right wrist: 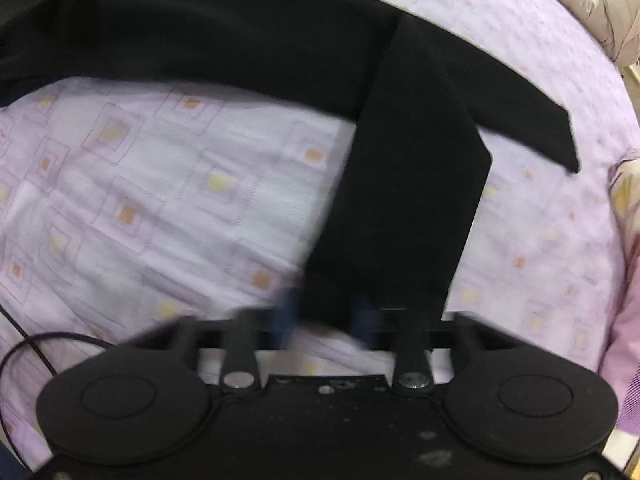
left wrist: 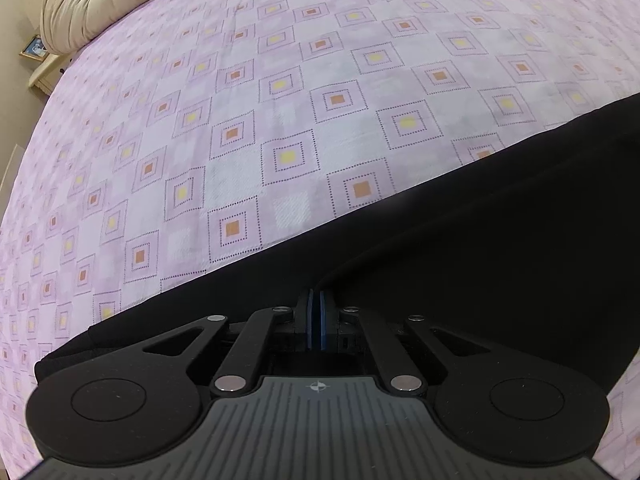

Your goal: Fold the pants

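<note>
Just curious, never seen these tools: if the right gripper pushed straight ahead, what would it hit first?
Probably the black pants: one leg already lies between the right gripper's parted fingers. Blur makes depth uncertain.

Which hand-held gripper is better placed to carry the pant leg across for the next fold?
Right, probably. The right hand-held gripper is open around the end of a leg of the black pants, which is doubled back. The left hand-held gripper is shut at the fabric's edge.

A lilac checked bedspread (left wrist: 280, 100) covers the bed, cream duvet (left wrist: 76, 4) bunched beside a nightstand (left wrist: 44, 74).
</note>
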Motion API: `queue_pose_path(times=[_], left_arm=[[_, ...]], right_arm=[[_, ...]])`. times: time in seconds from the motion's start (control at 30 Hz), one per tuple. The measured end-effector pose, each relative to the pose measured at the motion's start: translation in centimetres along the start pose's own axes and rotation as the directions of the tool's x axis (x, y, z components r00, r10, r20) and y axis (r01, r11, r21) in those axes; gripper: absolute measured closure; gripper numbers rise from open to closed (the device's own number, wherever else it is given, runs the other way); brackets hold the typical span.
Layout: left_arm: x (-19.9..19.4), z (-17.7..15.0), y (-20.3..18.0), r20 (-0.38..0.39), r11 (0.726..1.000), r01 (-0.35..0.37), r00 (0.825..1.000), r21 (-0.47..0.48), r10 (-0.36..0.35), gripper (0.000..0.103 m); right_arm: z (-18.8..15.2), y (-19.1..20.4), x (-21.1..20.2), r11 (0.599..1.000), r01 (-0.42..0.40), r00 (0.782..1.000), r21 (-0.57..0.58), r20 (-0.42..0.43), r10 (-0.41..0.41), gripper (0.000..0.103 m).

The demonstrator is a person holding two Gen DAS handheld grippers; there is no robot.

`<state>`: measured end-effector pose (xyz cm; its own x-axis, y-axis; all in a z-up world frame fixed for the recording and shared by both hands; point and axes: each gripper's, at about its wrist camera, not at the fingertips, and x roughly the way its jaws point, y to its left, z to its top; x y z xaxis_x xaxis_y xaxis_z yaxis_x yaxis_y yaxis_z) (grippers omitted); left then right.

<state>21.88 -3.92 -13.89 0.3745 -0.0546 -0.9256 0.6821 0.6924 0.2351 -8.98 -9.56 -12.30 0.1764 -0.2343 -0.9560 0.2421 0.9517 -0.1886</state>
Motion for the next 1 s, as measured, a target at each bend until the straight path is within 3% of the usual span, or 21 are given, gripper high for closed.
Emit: queue_pose_path(times=[0.1, 0.2, 0.27, 0.3, 0.33, 0.4, 0.47, 0.6, 0.77, 1.0], left_arm=[[0.0, 0.1, 0.1, -0.002, 1.0, 0.003, 1.0, -0.007, -0.003, 0.099], [0.1, 0.1, 0.2, -0.001, 1.0, 0.002, 1.0, -0.017, -0.002, 0.099], [0.2, 0.1, 0.1, 0.0, 1.0, -0.002, 1.0, -0.018, 0.002, 0.099], [0.2, 0.2, 0.1, 0.0, 1.0, -0.004, 1.0, -0.021, 0.004, 0.099], [0.3, 0.1, 0.1, 0.0, 1.0, -0.005, 1.0, -0.022, 0.005, 0.099], [0.3, 0.1, 0.2, 0.001, 0.999, -0.006, 1.0, -0.035, 0.006, 0.099], [0.2, 0.1, 0.4, 0.002, 0.998, -0.007, 1.0, -0.058, 0.007, 0.099], [-0.5, 0.1, 0.7, 0.017, 0.996, -0.016, 1.0, -0.092, 0.018, 0.099], [-1.5, 0.8, 1.0, 0.051, 0.993, -0.036, 0.998, -0.111, 0.042, 0.099], [-1.0, 2.2, 1.7, 0.059, 0.993, -0.044, 0.997, -0.114, 0.051, 0.099]], right_arm=[[1.8, -4.6, -1.5, 0.995, 0.07, 0.995, 0.075, 0.071, -0.075, 0.095], [4.6, -10.8, -1.8, 0.979, 0.09, 0.985, 0.18, 0.128, -0.114, 0.095], [6.8, -15.0, -0.9, 0.965, 0.106, 0.98, 0.24, 0.14, -0.142, 0.095], [6.8, -15.0, -0.9, 0.965, 0.106, 0.98, 0.24, 0.14, -0.142, 0.095], [8.7, -18.7, 0.5, 0.95, 0.107, 0.976, 0.293, 0.152, -0.156, 0.095], [9.6, -19.9, 1.1, 0.946, 0.111, 0.975, 0.305, 0.153, -0.163, 0.095], [12.7, -23.8, 3.6, 0.936, 0.109, 0.978, 0.335, 0.134, -0.162, 0.095], [15.0, -26.2, 6.1, 0.928, 0.091, 0.984, 0.36, 0.111, -0.139, 0.095], [16.9, -26.4, 7.8, 0.941, 0.081, 0.986, 0.33, 0.115, -0.125, 0.096], [17.6, -27.2, 10.2, 0.923, 0.081, 0.988, 0.377, 0.091, -0.124, 0.096]])
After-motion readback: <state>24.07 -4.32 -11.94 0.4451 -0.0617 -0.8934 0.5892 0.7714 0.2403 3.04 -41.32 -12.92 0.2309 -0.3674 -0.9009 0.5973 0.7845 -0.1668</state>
